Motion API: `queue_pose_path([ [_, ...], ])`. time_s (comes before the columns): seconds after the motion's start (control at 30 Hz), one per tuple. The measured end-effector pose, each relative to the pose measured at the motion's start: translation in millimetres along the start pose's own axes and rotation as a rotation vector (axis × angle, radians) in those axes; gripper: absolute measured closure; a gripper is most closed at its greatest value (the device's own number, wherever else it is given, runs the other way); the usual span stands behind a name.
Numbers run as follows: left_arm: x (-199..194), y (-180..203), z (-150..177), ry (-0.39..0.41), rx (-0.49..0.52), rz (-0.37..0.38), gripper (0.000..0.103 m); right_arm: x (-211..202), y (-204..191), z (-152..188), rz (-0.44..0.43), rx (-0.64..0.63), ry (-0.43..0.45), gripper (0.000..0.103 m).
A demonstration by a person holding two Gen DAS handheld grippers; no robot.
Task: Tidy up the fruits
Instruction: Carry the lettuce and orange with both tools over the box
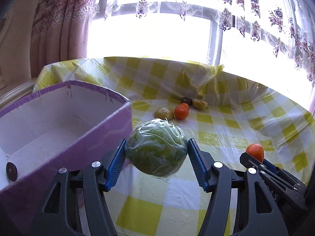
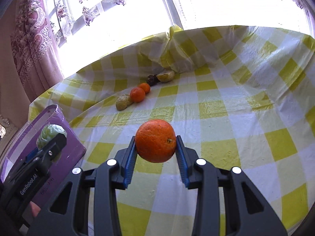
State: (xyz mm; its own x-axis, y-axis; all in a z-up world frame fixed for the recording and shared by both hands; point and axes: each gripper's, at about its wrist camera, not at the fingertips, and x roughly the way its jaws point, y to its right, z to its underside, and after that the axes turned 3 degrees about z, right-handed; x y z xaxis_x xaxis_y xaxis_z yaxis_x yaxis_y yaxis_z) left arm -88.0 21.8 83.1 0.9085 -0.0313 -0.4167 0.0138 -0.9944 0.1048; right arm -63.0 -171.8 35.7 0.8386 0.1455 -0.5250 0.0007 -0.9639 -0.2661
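My left gripper (image 1: 156, 149) is shut on a round green fruit wrapped in clear plastic (image 1: 156, 147), held above the checked cloth just right of the purple box (image 1: 65, 129). The same wrapped green fruit (image 2: 50, 134) shows at the left of the right wrist view, in front of the purple box (image 2: 70, 143). My right gripper (image 2: 156, 143) is shut on a large orange (image 2: 155, 140), lifted off the table; that orange (image 1: 255, 151) appears at the right of the left wrist view. One dark round fruit (image 1: 11, 171) lies inside the box.
At the back of the table several fruits lie in a row: two small oranges (image 2: 137, 94), two yellowish wrapped fruits (image 2: 123, 102) and a dark one (image 2: 152, 80). The yellow-checked cloth (image 2: 216, 106) rises in folds against the window. Curtains hang at the left.
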Motion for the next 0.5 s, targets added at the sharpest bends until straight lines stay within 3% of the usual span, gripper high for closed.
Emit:
queue_pose_path([
  [0.13,-36,-17,-21,0.109,-0.019,-0.055,0.043,-29,-31,-2,0.002,-0.091,0.132,0.065],
  [0.33,-75,-54,-40,0.202,-0.093,-0.136,0.043,-78,-79,2,-0.009,-0.199,0.399,0.064],
  [0.5,-102,-88,-49,0.232,-0.167,-0.236,0.043,-102,-123,-4,-0.086,-0.286,0.480,0.064],
])
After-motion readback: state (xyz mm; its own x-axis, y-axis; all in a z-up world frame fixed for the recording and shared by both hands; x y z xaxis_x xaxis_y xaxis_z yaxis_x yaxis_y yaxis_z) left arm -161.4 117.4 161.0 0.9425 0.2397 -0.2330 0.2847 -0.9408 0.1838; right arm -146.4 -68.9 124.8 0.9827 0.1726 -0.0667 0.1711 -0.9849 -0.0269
